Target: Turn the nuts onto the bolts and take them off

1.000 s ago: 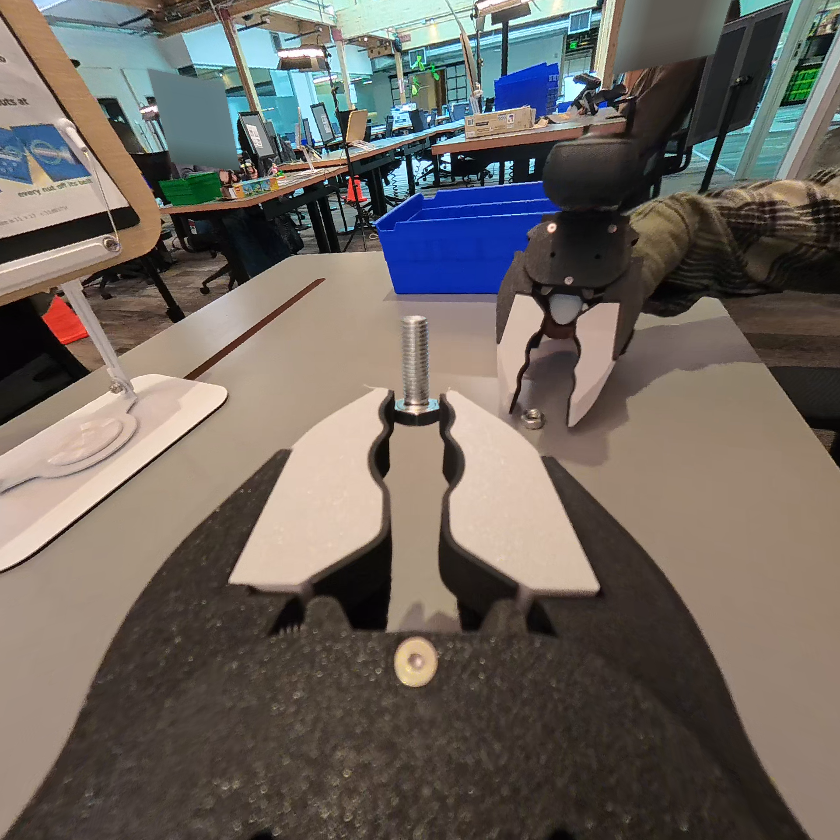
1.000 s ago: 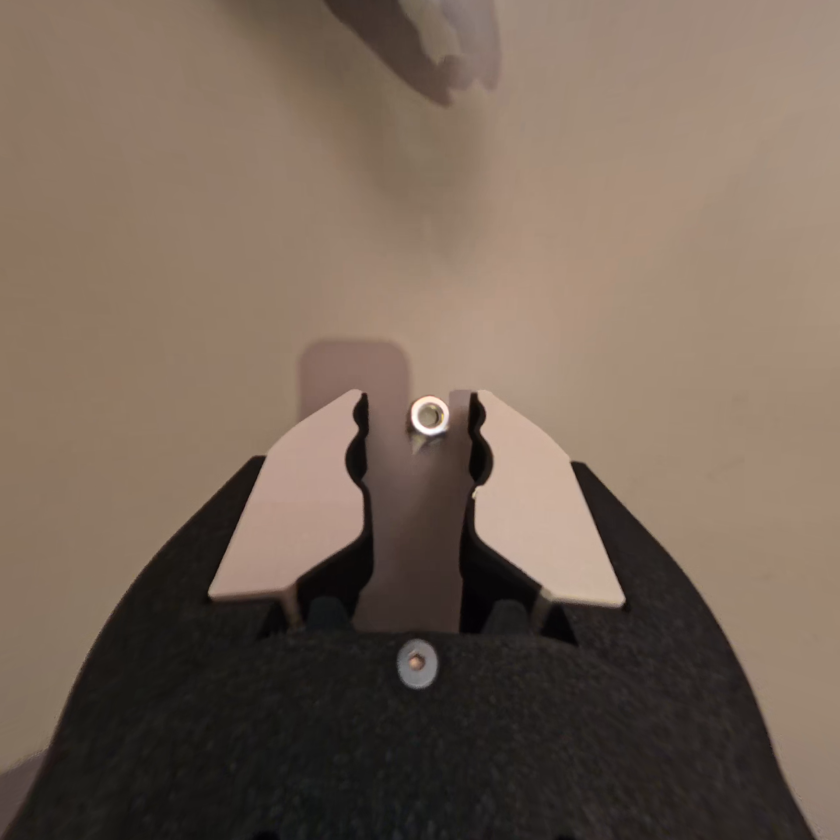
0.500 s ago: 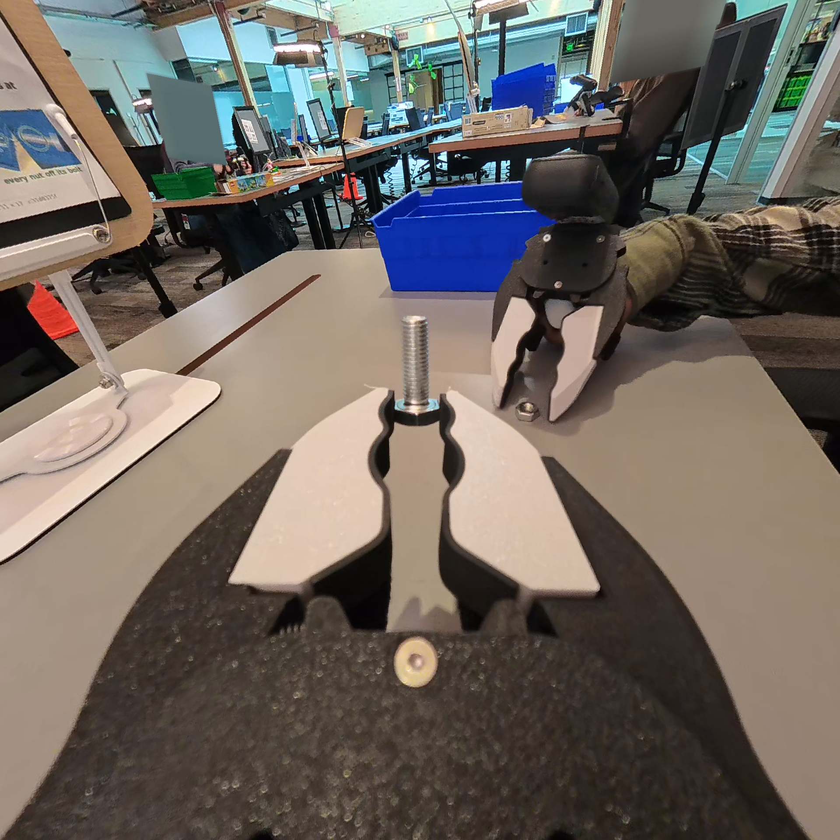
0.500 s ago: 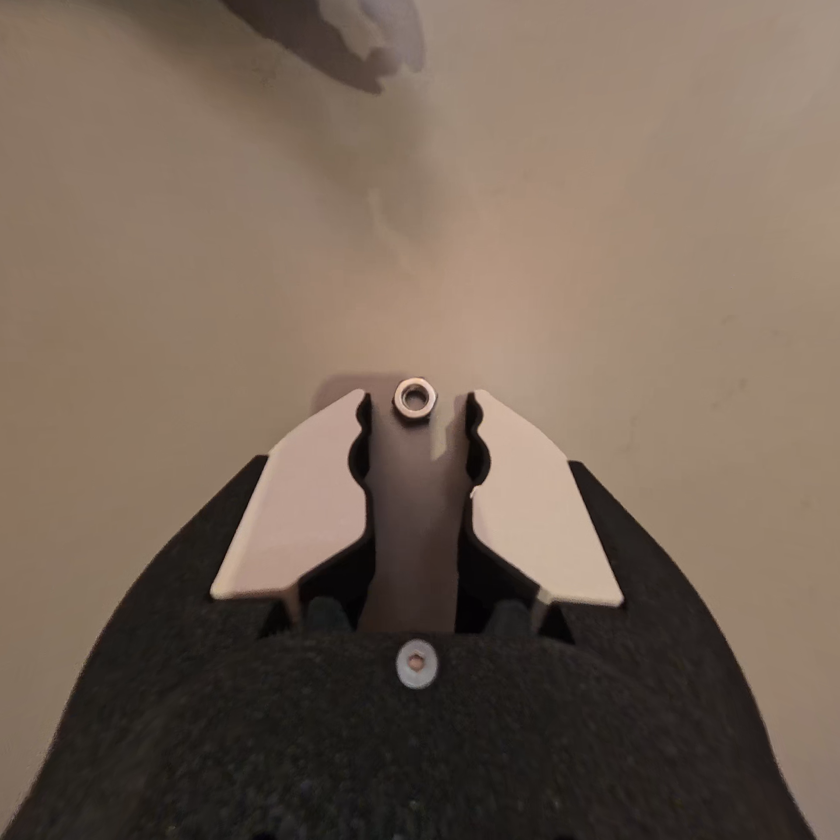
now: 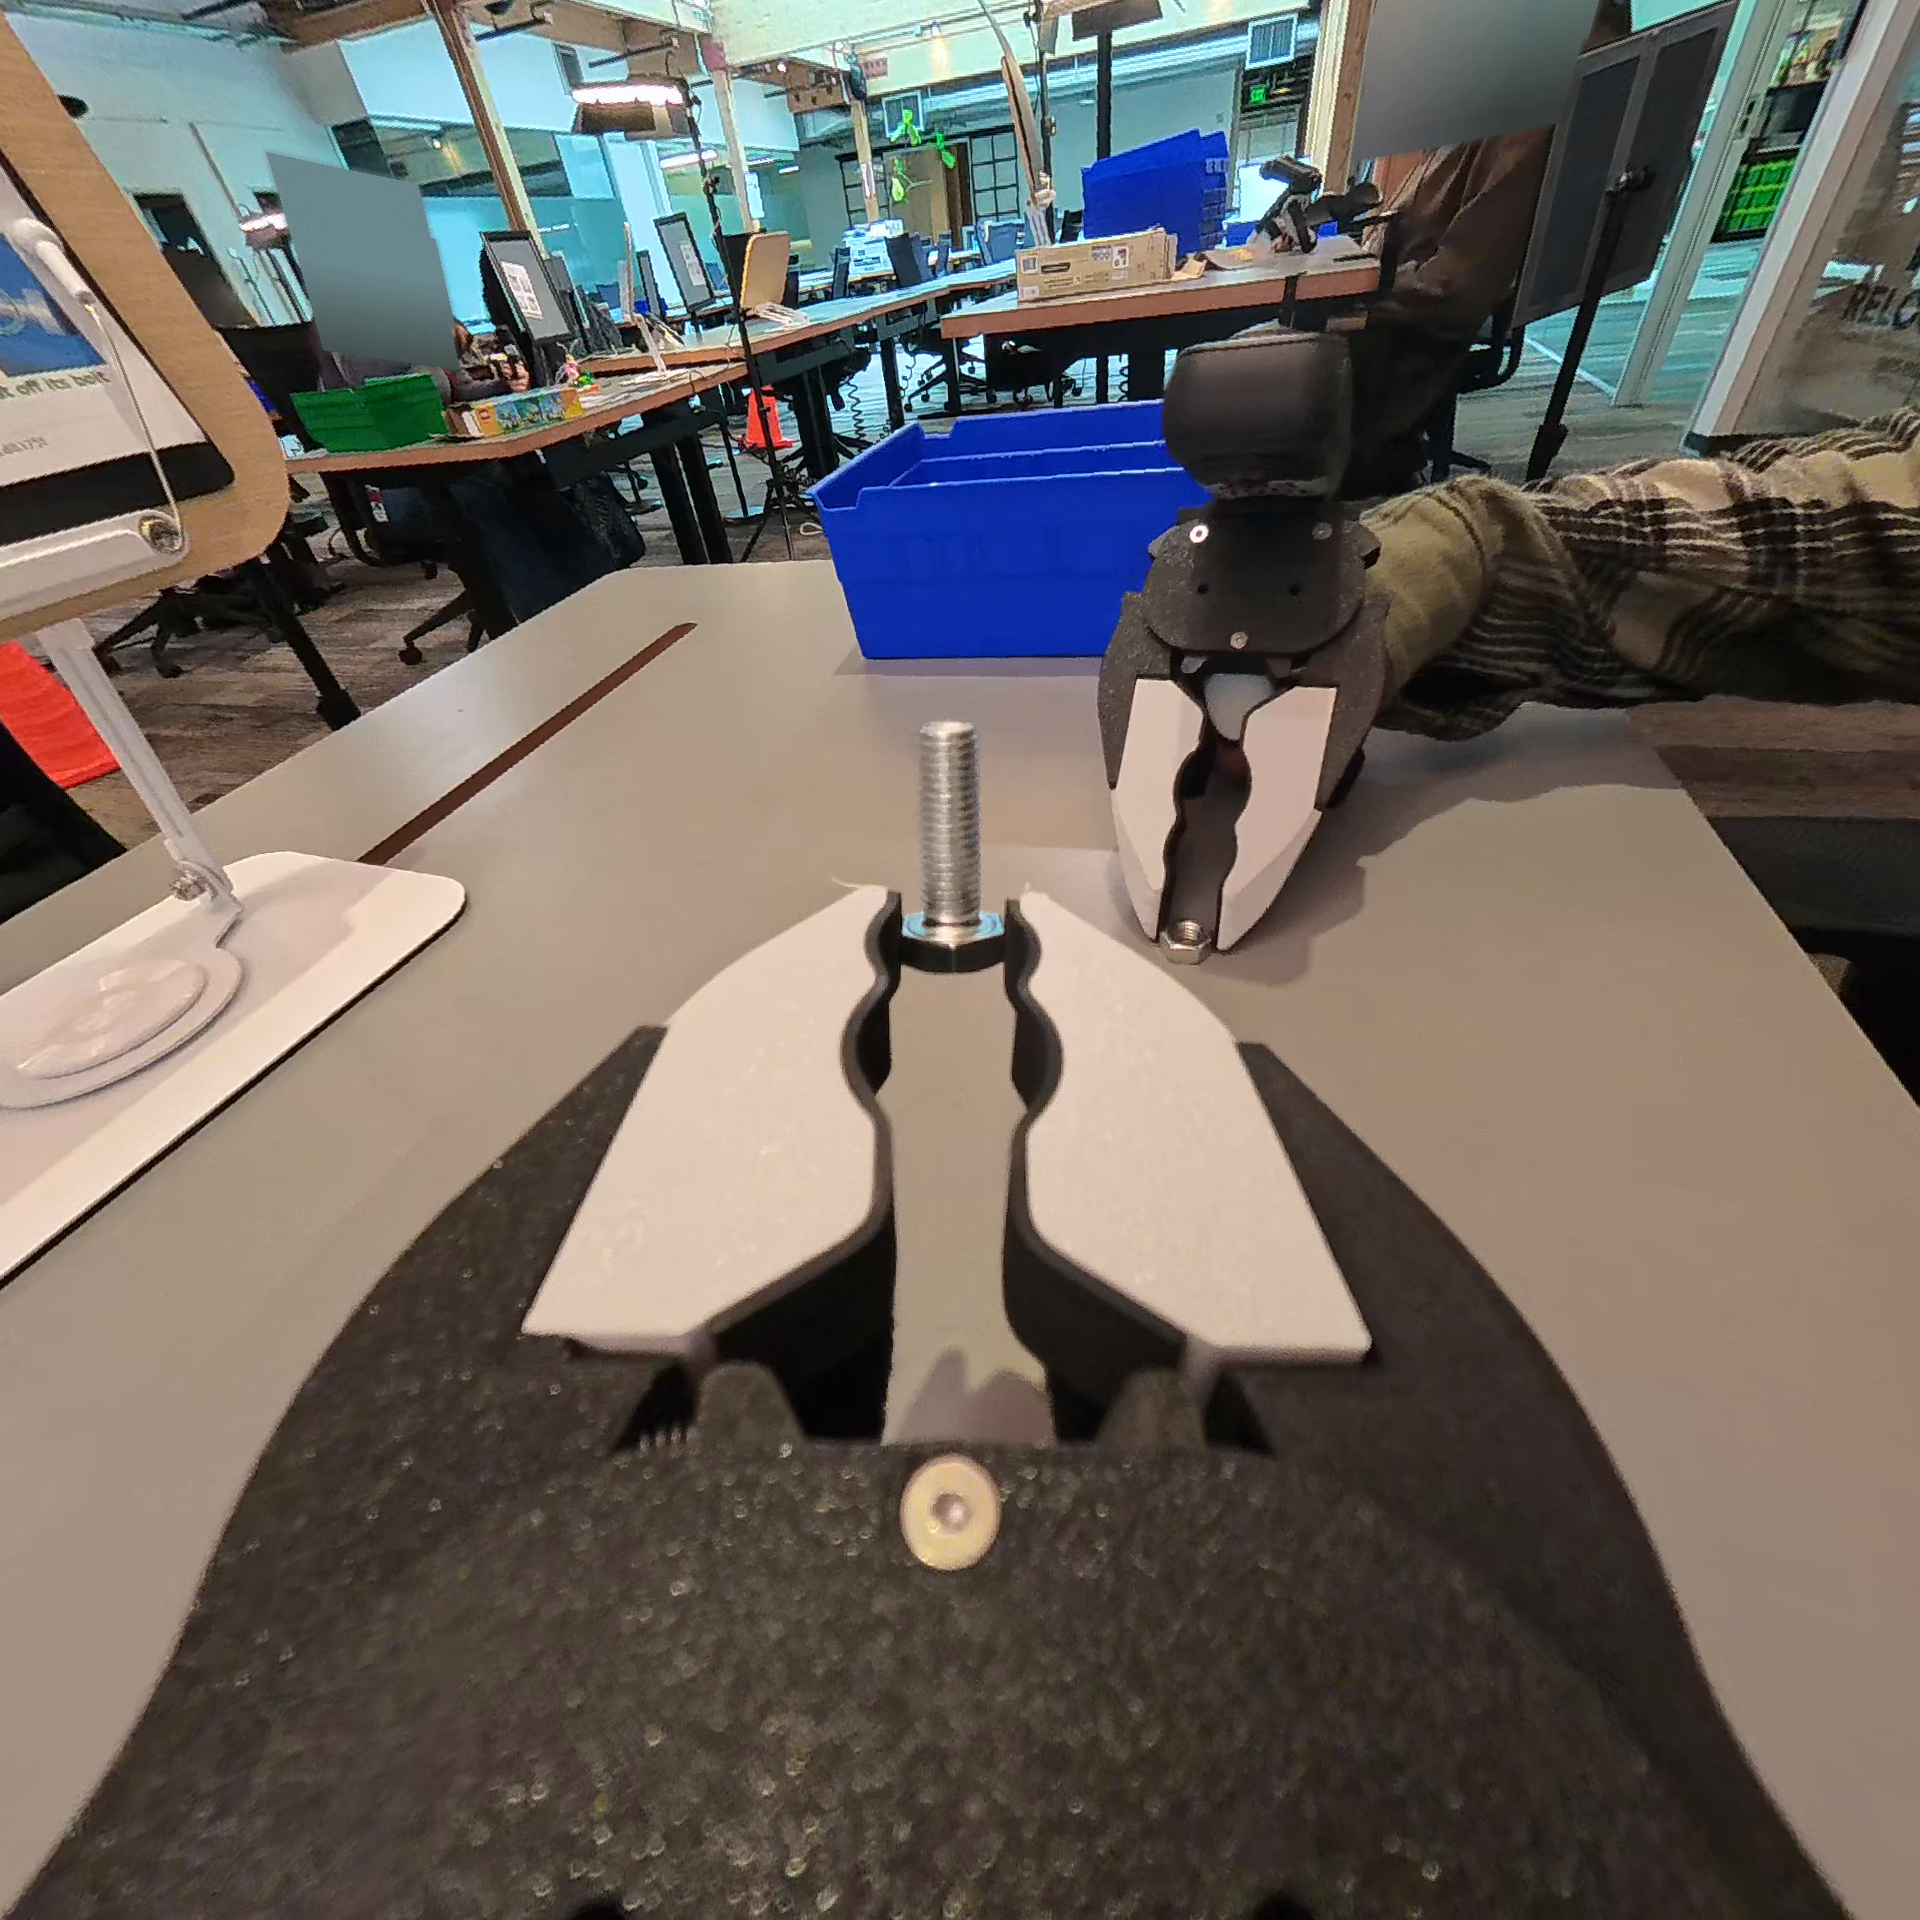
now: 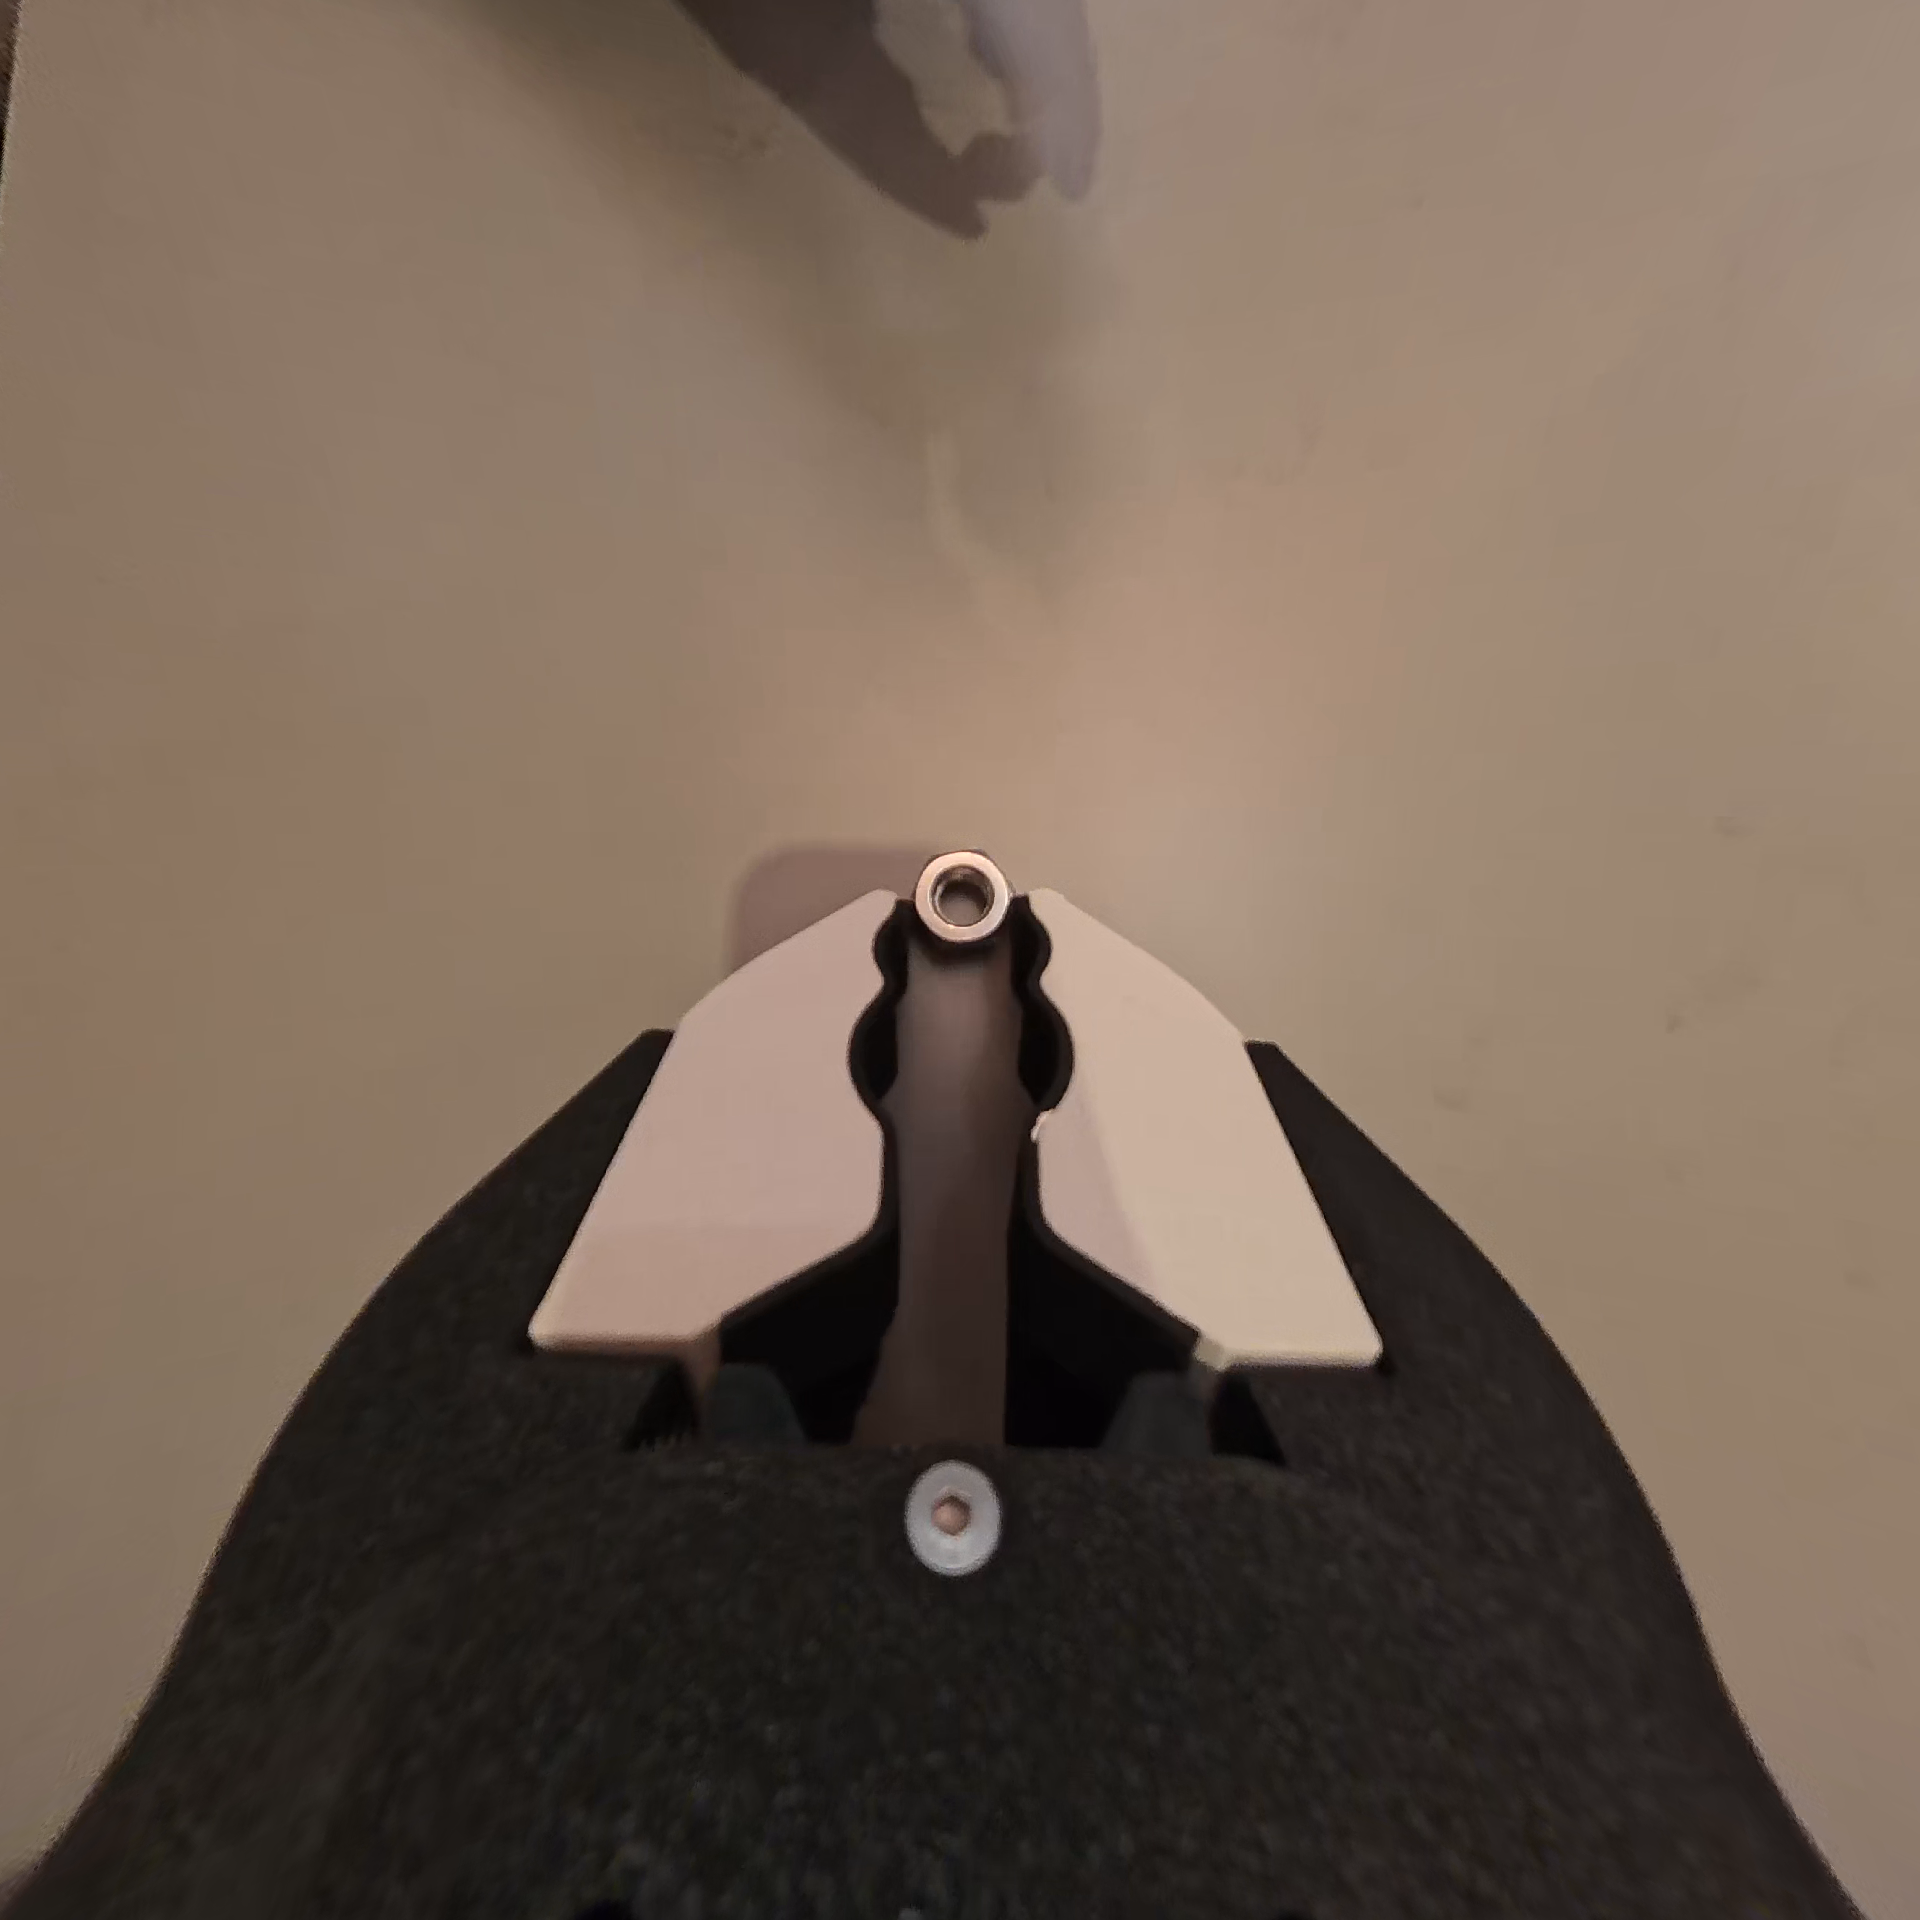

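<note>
A silver bolt [image 5: 948, 821] stands upright on the grey table [image 5: 1455, 1039], threads up. My left gripper [image 5: 951, 940] is shut on its hex head, low at the table. My right gripper [image 5: 1184, 935] points straight down to the right of the bolt, its fingertips closed on a small silver nut [image 5: 1184, 940] that rests on the table. In the right wrist view the nut [image 6: 961, 899] sits flat between the tips of my right gripper [image 6: 961, 909], hole up, with both pads against its sides.
A blue bin [image 5: 997, 540] stands at the table's far edge behind the right gripper. A white stand base [image 5: 208, 987] holding a board lies at the left. A person's plaid sleeve [image 5: 1662, 582] reaches in from the right. A blurred tip of the left gripper [image 6: 1039, 104] shows at top. One gripper's finger ends stand about 15 centimetres off the other's.
My right gripper came down over the nut on the table and its fingers closed from wide apart onto the nut's sides. My left gripper kept its hold on the bolt.
</note>
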